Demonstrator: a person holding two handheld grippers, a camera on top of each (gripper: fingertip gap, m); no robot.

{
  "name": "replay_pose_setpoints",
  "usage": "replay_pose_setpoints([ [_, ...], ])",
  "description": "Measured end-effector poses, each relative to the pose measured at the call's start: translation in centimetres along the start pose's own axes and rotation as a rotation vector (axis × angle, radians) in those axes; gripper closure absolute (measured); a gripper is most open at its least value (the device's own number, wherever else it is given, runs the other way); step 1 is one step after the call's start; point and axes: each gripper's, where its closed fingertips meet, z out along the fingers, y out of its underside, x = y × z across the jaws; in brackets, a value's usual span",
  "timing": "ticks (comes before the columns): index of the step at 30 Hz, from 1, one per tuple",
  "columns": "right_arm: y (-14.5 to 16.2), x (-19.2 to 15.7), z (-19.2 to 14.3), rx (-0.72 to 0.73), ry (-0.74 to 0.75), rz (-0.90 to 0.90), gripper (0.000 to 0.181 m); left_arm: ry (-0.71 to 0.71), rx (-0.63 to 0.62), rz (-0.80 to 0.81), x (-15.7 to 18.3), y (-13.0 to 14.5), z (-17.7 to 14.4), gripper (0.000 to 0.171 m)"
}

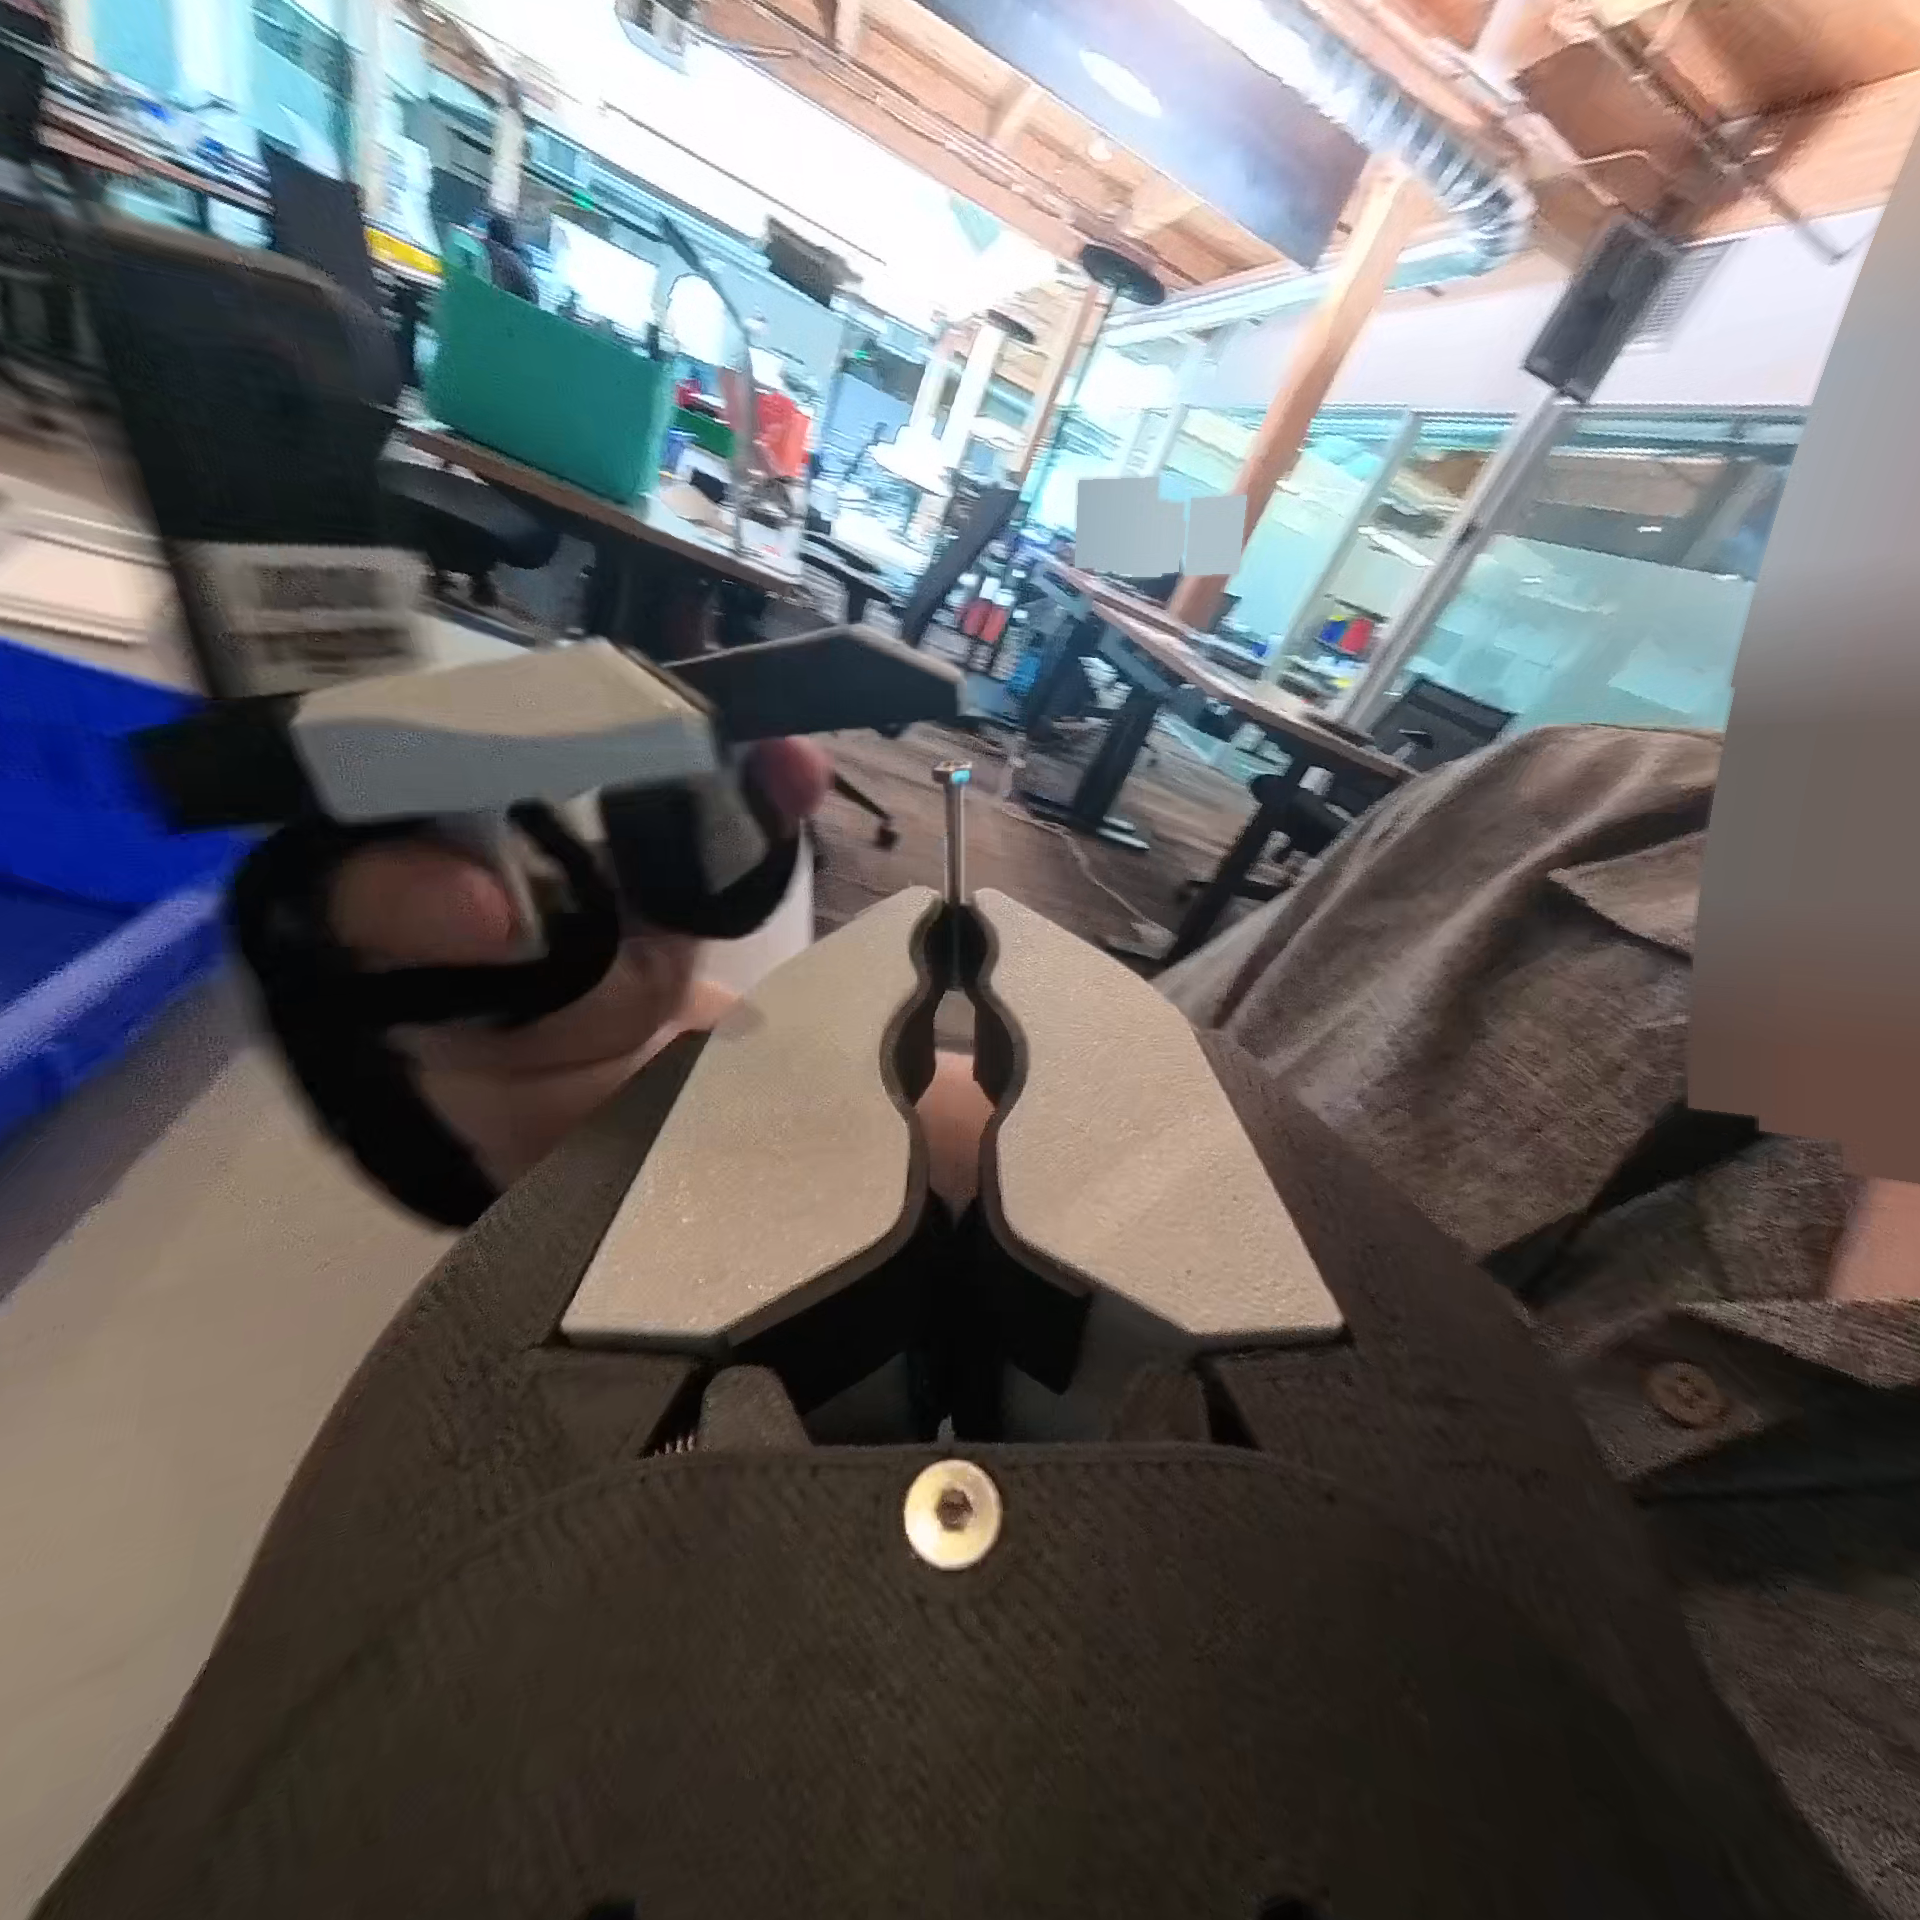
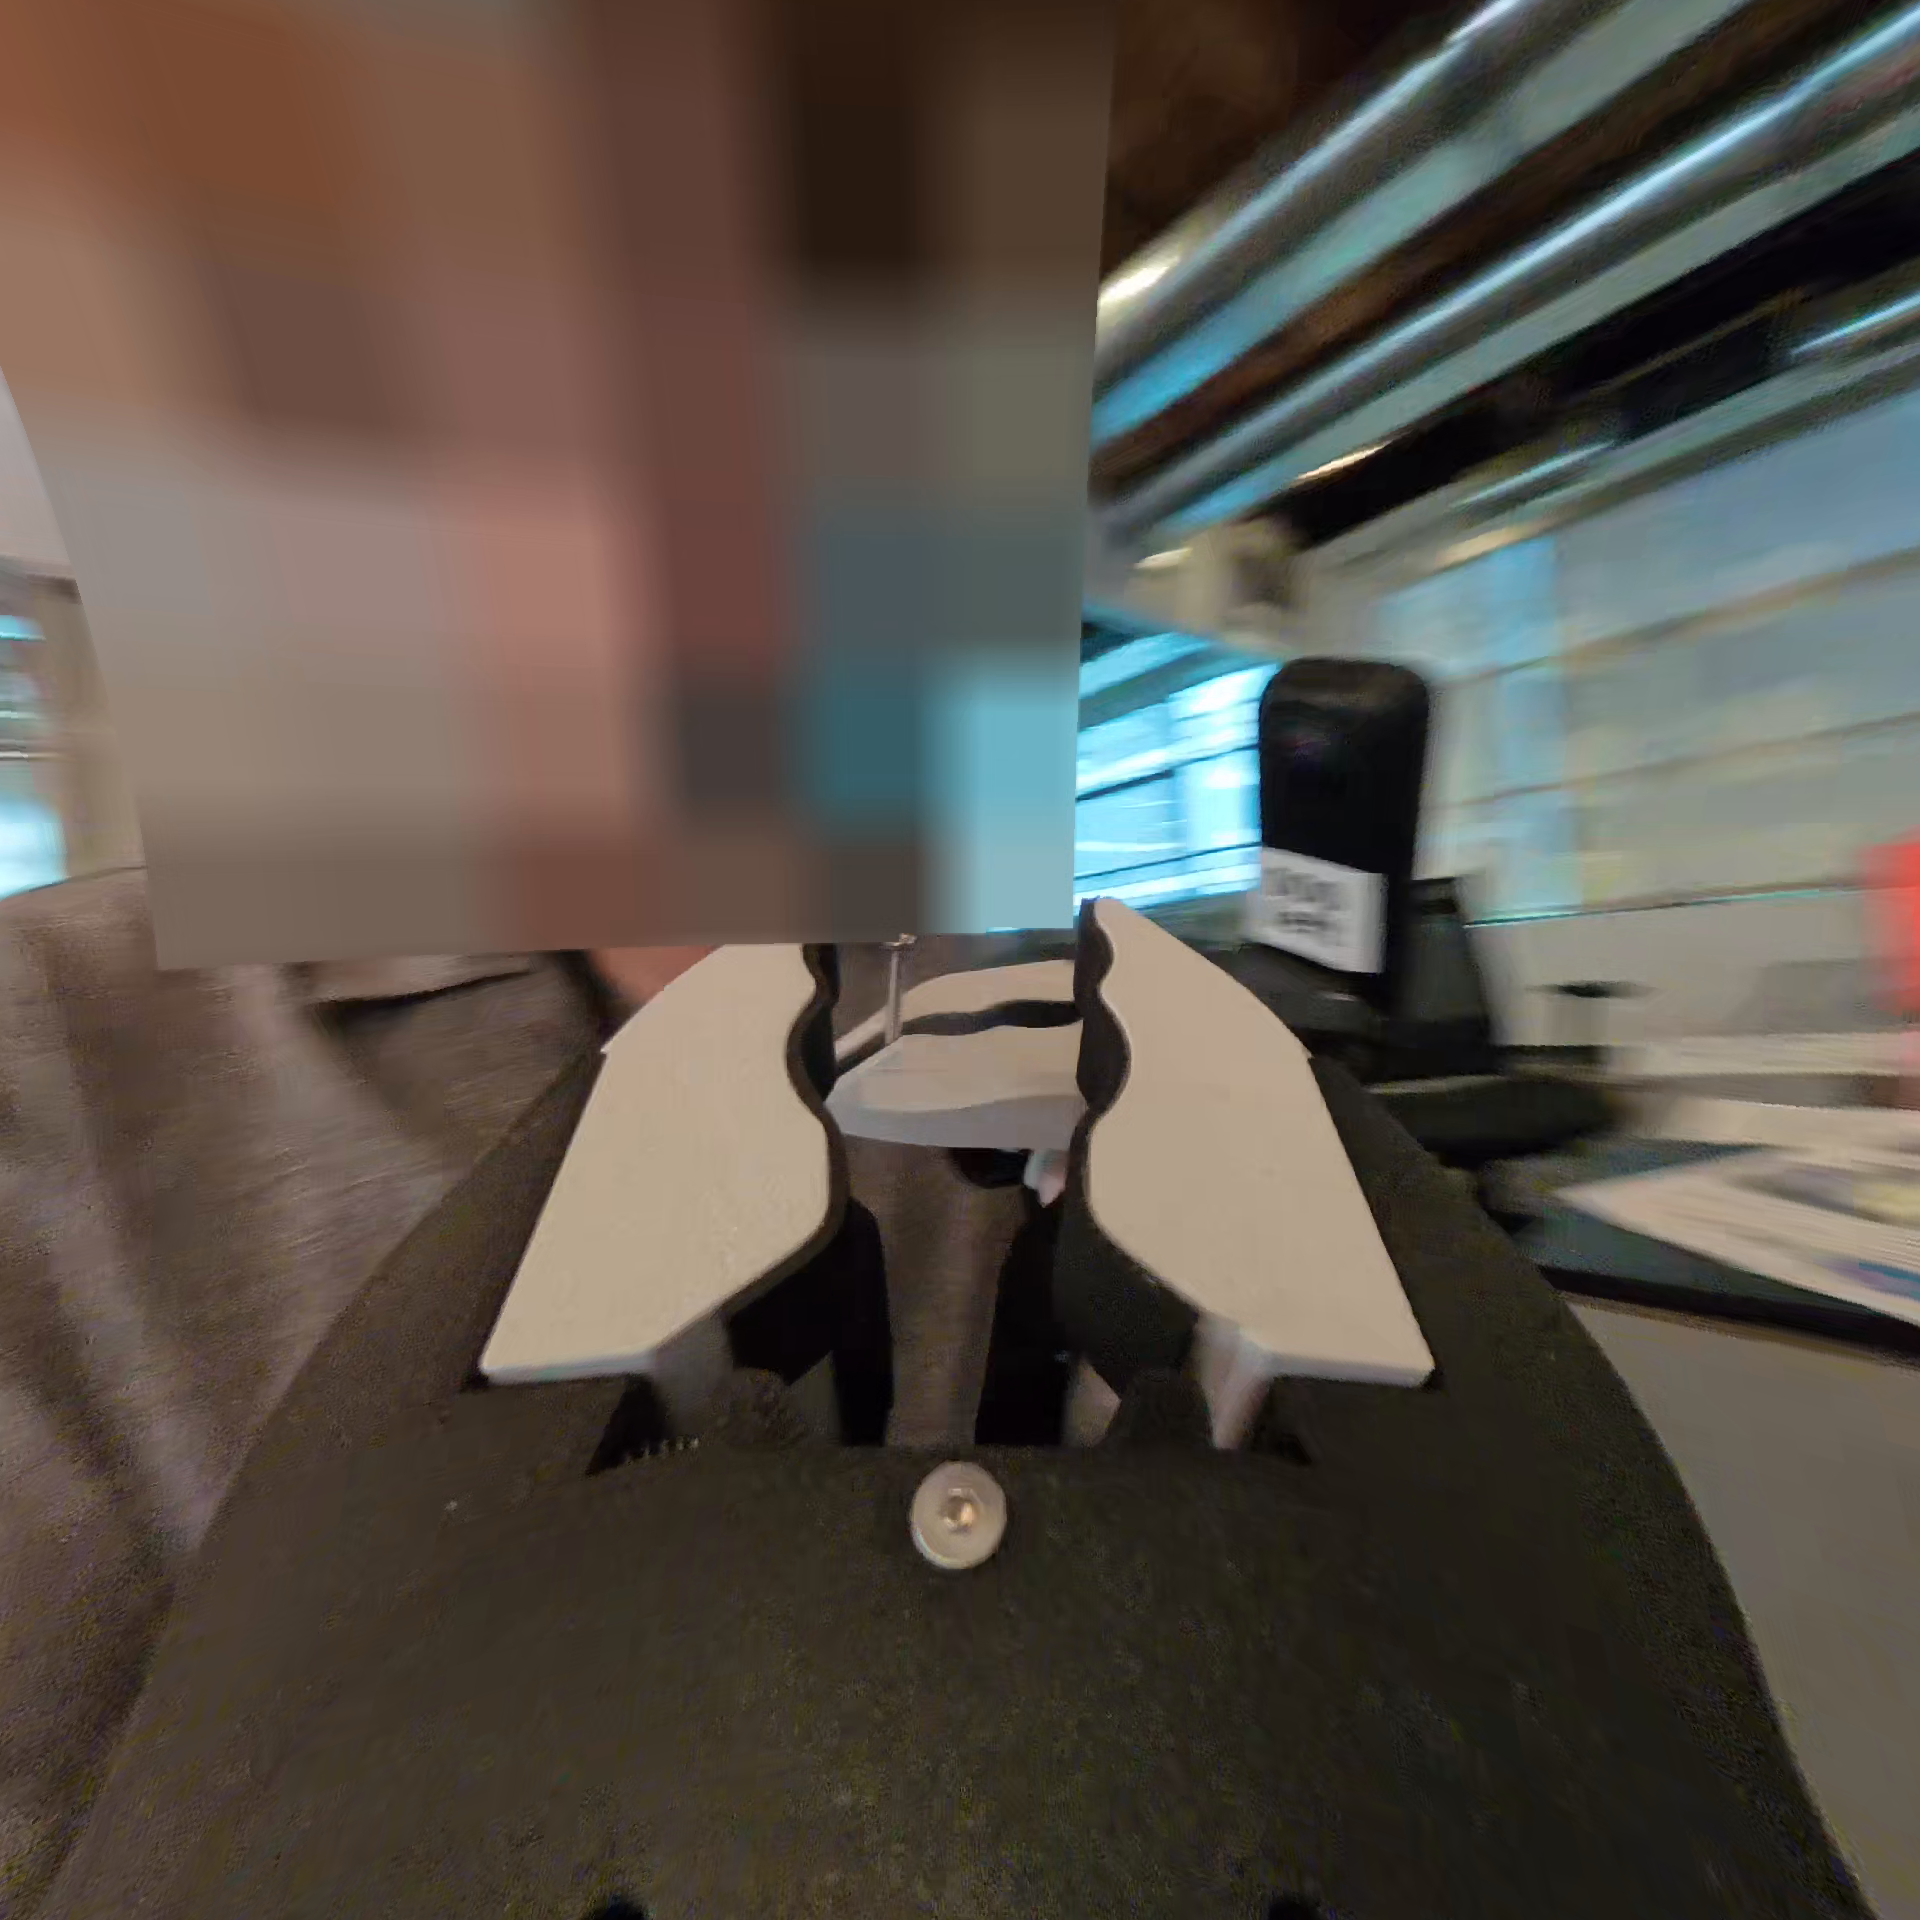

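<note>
The left claw (image 1: 956,914) is clamped on a thin screw (image 1: 954,831); beside the screw, the right claw (image 2: 951,961) stands apart.

Pale grey fingers (image 1: 790,1122) sit on each gripper's black textured body, a silver screw (image 1: 954,847) gleams, the person's shirt (image 1: 1455,987) is heathered grey-brown, and the near-left bin (image 1: 62,831) is bright blue.

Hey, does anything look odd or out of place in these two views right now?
Nothing looks spilled or broken. The left hand-held gripper is shut on a thin metal screw that sticks straight out past its tips. The right hand-held gripper is open, facing the left one and the screw. Both views are motion-blurred.
</note>
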Motion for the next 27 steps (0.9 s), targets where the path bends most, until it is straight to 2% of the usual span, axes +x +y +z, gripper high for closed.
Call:
replay_pose_setpoints([
  [2,-1.4,1.2,-1.1,0.068,0.311,-0.135,0.138,-0.161,0.007,0.053,-2.1,-0.5,-0.9,0.170],
  [3,-1.8,1.6,-1.8,0.072,0.475,-0.216,0.135,-0.252,0.006,0.081,-3.2,-0.6,-1.5,0.170],
  [5,-2.3,2.4,-3.5,0.065,0.837,-0.363,0.139,-0.414,0.007,0.130,-5.2,-0.8,-2.6,0.170],
  [6,-2.5,2.1,-3.6,0.067,0.934,-0.419,0.139,-0.471,-0.001,0.153,-5.9,-0.8,-2.9,0.170],
  [7,-2.3,2.2,-3.8,0.049,1.051,-0.451,0.149,-0.520,-0.006,0.170,-6.4,-0.7,-3.1,0.170],
  [10,-1.3,2.7,-3.4,-0.112,1.319,-0.615,0.148,-0.630,-0.015,0.228,-7.2,-0.7,-3.6,0.170],
  [13,-0.8,3.0,-2.4,-0.205,1.427,-0.761,0.152,-0.693,-0.020,0.277,-7.4,-0.9,-3.9,0.170],
  [19,0.5,5.0,-2.7,-0.231,1.452,-0.678,0.151,-0.723,-0.026,0.330,-7.2,-1.0,-4.0,0.170],
  [27,0.3,5.2,-2.7,-0.213,1.436,-0.677,0.163,-0.722,-0.034,0.343,-7.3,-1.0,-4.1,0.169],
])
